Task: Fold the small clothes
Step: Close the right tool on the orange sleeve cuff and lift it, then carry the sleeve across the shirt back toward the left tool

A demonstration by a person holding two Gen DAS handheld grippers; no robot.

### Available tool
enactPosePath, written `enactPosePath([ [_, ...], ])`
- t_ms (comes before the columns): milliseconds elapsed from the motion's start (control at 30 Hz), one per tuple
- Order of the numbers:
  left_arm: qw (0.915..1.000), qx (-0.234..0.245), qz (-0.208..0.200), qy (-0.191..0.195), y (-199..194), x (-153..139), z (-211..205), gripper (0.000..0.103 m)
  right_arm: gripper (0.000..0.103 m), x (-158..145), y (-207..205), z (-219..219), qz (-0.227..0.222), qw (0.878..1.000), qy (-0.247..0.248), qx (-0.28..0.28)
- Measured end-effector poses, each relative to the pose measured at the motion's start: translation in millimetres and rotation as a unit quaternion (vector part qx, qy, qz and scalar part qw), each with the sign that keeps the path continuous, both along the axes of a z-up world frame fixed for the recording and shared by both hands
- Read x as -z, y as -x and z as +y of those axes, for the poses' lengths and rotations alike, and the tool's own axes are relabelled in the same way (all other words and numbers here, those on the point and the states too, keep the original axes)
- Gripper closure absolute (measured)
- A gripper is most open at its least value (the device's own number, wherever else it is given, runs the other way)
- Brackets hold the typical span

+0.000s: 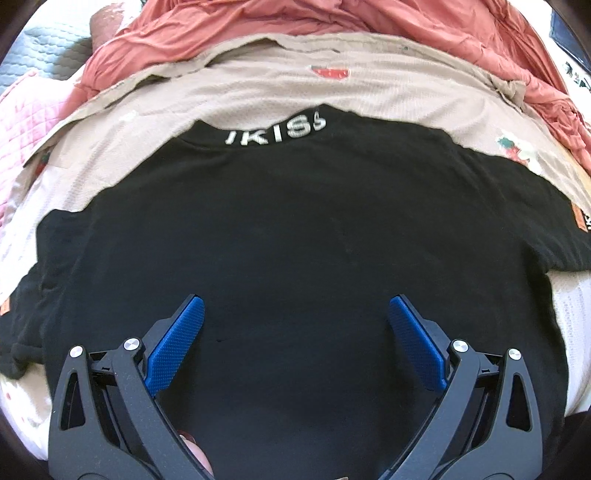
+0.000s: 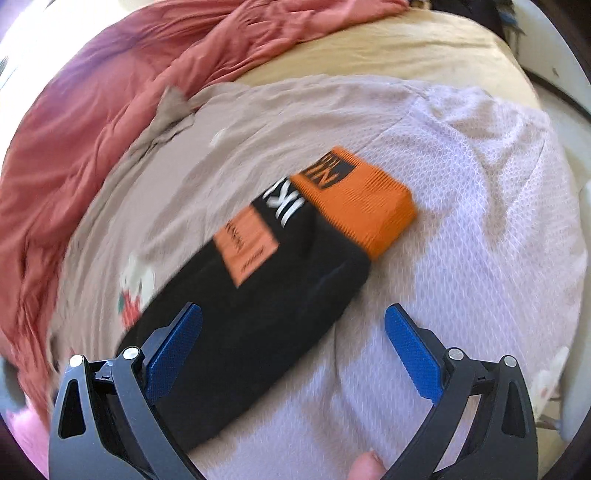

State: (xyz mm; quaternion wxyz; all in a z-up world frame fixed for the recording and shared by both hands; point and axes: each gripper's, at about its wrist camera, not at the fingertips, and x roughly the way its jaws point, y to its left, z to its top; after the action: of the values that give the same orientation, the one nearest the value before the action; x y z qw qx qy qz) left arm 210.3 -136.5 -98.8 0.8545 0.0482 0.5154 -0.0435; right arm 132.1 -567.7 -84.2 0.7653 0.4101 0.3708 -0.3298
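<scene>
A black T-shirt point(image 1: 288, 229) lies spread flat on a beige blanket point(image 1: 258, 88), back up, with white letters at its collar point(image 1: 275, 131). My left gripper point(image 1: 295, 314) hovers open over the shirt's lower middle, blue pads wide apart, nothing between them. In the right wrist view one sleeve point(image 2: 266, 295) of the shirt stretches out, ending in an orange cuff point(image 2: 354, 206) with an orange patch beside it. My right gripper point(image 2: 293, 325) is open above this sleeve, its left pad point(image 2: 173, 350) over the black cloth, its right pad over the blanket.
A rumpled salmon-red cover point(image 1: 332, 22) is heaped along the far side of the bed. A pink quilt point(image 1: 22, 110) lies at the left. A yellow sheet point(image 2: 388, 48) shows beyond the blanket point(image 2: 480, 221). A fingertip point(image 2: 365, 465) shows at the bottom edge.
</scene>
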Motion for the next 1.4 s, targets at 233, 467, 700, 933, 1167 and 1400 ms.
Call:
enactPosePath([
  [233, 1.0, -0.002, -0.008, -0.003, 2.2, 7.7, 1.2, 0.009, 0.008, 8.3, -28.3, -10.8, 0.003, 1.0, 0.017, -0.01],
  [467, 0.9999, -0.007, -0.014, -0.002, 6.5, 6.9, 2.3, 0.009, 0.084, -0.1, -24.2, -27.6, -0.043, 0.999, 0.025, -0.008],
  [700, 0.9994, -0.023, -0.012, 0.023, 15.2, -5.2, 13.5, 0.009, 0.09, -35.2, -39.2, 5.3, -0.114, 0.988, 0.049, -0.094],
  [933, 0.9951, -0.075, -0.023, 0.061, 25.2, -28.5, 55.7, 0.009, 0.09, -83.6, -67.6, 138.8, -0.207, 0.914, 0.105, -0.332],
  [1167, 0.9879, -0.122, -0.045, 0.085, 26.6, -50.8, 107.4, 0.009, 0.091, -71.6, -68.6, 267.6, -0.2, 0.824, 0.129, -0.514],
  [1400, 0.9786, -0.159, -0.041, 0.124, 31.2, -55.7, 138.3, 0.009, 0.087, -31.7, -70.8, 332.2, -0.116, 0.771, 0.154, -0.607],
])
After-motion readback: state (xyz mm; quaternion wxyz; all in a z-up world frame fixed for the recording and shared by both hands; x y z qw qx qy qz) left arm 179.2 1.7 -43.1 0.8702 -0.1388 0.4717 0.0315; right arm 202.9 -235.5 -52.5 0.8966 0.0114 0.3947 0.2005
